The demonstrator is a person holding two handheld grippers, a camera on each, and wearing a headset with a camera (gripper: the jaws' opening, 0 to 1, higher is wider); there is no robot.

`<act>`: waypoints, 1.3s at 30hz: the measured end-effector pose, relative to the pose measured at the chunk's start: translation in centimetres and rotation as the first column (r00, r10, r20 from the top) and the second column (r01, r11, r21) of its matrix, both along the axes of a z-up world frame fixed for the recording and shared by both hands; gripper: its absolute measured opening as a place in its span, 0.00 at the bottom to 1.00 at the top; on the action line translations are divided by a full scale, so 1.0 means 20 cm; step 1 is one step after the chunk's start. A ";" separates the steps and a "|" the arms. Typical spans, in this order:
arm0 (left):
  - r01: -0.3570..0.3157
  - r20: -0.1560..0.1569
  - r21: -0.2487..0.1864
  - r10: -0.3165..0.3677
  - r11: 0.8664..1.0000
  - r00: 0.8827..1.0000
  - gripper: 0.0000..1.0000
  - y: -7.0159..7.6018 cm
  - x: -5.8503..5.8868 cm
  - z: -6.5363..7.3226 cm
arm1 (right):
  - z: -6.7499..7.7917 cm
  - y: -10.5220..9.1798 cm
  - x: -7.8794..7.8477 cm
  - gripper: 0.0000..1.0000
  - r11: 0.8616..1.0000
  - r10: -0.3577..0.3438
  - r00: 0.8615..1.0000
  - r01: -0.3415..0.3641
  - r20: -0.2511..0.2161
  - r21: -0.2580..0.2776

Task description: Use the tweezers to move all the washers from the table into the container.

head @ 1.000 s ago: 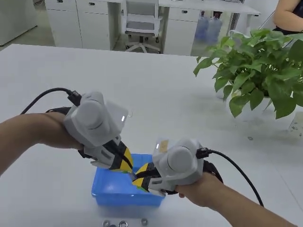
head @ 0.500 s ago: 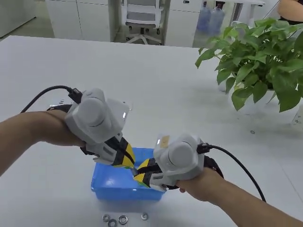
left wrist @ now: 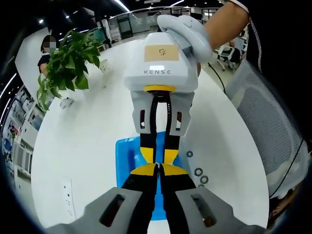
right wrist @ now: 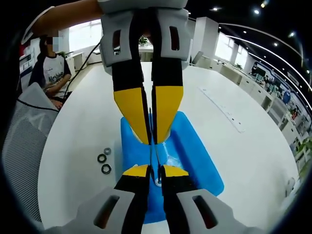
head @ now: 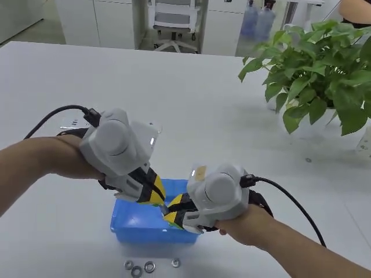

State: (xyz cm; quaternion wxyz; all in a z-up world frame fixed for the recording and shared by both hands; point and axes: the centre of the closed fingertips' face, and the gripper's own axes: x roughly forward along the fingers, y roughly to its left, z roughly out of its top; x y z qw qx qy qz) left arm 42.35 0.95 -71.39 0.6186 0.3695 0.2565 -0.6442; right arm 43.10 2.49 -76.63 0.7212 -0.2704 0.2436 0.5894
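Note:
The blue container [head: 136, 225] sits near the table's front edge, and both grippers meet tip to tip above it. My left gripper [head: 155, 198] comes in from the left and my right gripper [head: 172, 215] from the right. In the right gripper view, thin metal tweezers [right wrist: 154, 163] run from between the left gripper's yellow fingers [right wrist: 134, 114] down into my right gripper [right wrist: 155, 170], above the container [right wrist: 190, 156]. Both pairs of jaws are closed on the tweezers. Several washers [head: 149, 267] lie on the table in front of the container; three washers [right wrist: 103, 162] sit to its left and washers [left wrist: 198, 171] to its right.
A leafy potted plant [head: 316, 63] stands at the back right of the white table [head: 191, 98]. A black cable [head: 52, 119] trails from the left gripper and another cable [head: 290, 202] from the right. An office chair [head: 174, 23] stands beyond the table.
The head camera has tilted a little, so the scene shifted. Both grippers stay joined over the container, almost unmoved.

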 end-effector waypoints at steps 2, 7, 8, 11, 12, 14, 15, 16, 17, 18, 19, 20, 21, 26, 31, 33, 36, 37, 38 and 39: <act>0.000 0.000 -0.001 0.000 1.000 1.000 0.06 0.00 0.00 0.01 | 0.01 0.00 0.00 0.10 1.000 0.000 1.000 0.000 0.005 0.001; -0.001 -0.001 0.000 0.001 1.000 1.000 0.06 0.00 -0.01 0.03 | 0.03 0.00 -0.01 0.10 1.000 -0.004 1.000 0.004 0.008 0.004; -0.001 -0.001 -0.001 0.001 1.000 1.000 0.06 -0.01 -0.01 0.03 | 0.03 0.00 -0.01 0.10 1.000 -0.005 1.000 0.005 0.010 0.006; 0.001 0.004 -0.001 -0.001 1.000 1.000 0.06 -0.01 -0.03 0.05 | 0.05 -0.01 -0.02 0.10 1.000 -0.007 1.000 0.007 0.018 0.010; 0.000 0.005 0.000 0.000 1.000 1.000 0.06 -0.01 -0.03 0.06 | 0.05 -0.01 -0.02 0.10 1.000 -0.007 1.000 0.007 0.019 0.011; 0.003 0.008 0.002 -0.003 1.000 1.000 0.06 -0.01 -0.03 0.07 | 0.07 -0.01 -0.03 0.10 1.000 -0.009 1.000 0.008 0.024 0.017; 0.005 0.010 0.003 -0.005 1.000 1.000 0.06 -0.01 -0.03 0.08 | 0.08 -0.01 -0.03 0.10 1.000 -0.008 1.000 0.008 0.027 0.019; 0.007 0.012 0.004 -0.007 1.000 1.000 0.06 -0.02 -0.04 0.08 | 0.08 -0.01 -0.04 0.10 1.000 -0.009 0.999 0.008 0.031 0.020; 0.008 0.015 0.004 -0.008 1.000 1.000 0.06 -0.02 -0.05 0.09 | 0.09 -0.01 -0.04 0.10 1.000 -0.011 0.999 0.010 0.033 0.023; 0.009 0.017 0.005 -0.009 1.000 1.000 0.06 -0.02 -0.05 0.10 | 0.10 -0.01 -0.04 0.10 1.000 -0.013 0.999 0.012 0.035 0.026; 0.010 0.019 0.005 -0.010 1.000 1.000 0.06 -0.02 -0.05 0.10 | 0.11 -0.01 -0.04 0.10 1.000 -0.014 0.999 0.013 0.039 0.028; 0.010 0.022 0.006 -0.010 1.000 1.000 0.06 -0.03 -0.05 0.11 | 0.12 -0.01 -0.05 0.10 0.999 -0.015 0.999 0.014 0.040 0.030; 0.011 0.024 0.006 -0.012 1.000 1.000 0.06 -0.03 -0.06 0.13 | 0.12 -0.01 -0.05 0.10 0.999 -0.015 0.999 0.013 0.041 0.033; 0.020 0.033 0.008 -0.020 1.000 0.999 0.06 -0.04 -0.08 0.18 | 0.17 -0.01 -0.07 0.10 0.999 -0.010 0.998 0.008 0.061 0.038; 0.024 0.042 0.013 -0.025 1.000 0.999 0.06 -0.04 -0.11 0.20 | 0.20 -0.02 -0.09 0.10 0.999 -0.014 0.997 0.012 0.069 0.041; 0.028 0.042 0.016 -0.028 0.999 0.999 0.06 -0.05 -0.13 0.21 | 0.20 -0.03 -0.10 0.10 0.999 -0.014 0.997 0.011 0.072 0.043; 0.031 0.040 0.020 -0.032 0.999 0.999 0.06 -0.05 -0.15 0.22 | 0.21 -0.03 -0.12 0.10 0.999 -0.015 0.997 0.012 0.073 0.045; 0.032 0.041 0.024 -0.033 0.999 0.999 0.06 -0.05 -0.16 0.22 | 0.21 -0.03 -0.13 0.10 0.999 -0.013 0.997 0.010 0.075 0.046; 0.033 0.041 0.025 -0.034 0.999 0.999 0.06 -0.05 -0.16 0.22 | 0.22 -0.03 -0.14 0.10 0.999 -0.014 0.997 0.011 0.075 0.046; 0.034 0.040 0.025 -0.035 0.999 0.999 0.06 -0.05 -0.17 0.22 | 0.22 -0.03 -0.14 0.10 0.999 -0.013 0.997 0.010 0.075 0.047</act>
